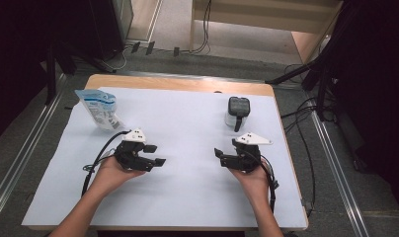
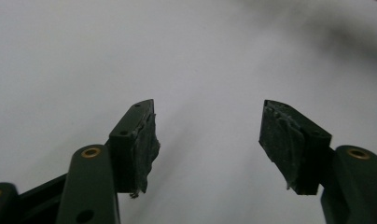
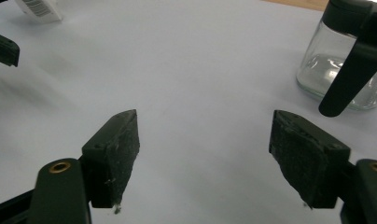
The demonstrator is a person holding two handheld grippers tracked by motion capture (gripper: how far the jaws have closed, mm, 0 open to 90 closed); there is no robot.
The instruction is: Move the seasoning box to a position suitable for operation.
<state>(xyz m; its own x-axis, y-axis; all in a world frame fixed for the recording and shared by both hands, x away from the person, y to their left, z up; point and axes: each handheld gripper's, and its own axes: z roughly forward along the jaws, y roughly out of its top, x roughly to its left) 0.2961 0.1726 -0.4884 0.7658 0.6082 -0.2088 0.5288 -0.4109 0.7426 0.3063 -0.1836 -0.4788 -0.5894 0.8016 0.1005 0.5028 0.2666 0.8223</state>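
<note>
Left gripper: held in the person's left hand low over the white sheet, jaws apart, nothing between the pads; bare sheet ahead of them. Cable trails back along the forearm.

Right gripper: held in the right hand, jaws apart and empty, pointing toward the left gripper across a gap of bare sheet.

Glass jug: clear body, black lid and black handle, upright near the sheet's far right edge, just beyond the right gripper, untouched.

Blue-and-white pouch: at the far left corner of the sheet, beyond the left gripper, apart from it.

Wooden table: edge shows past the sheet.
</note>
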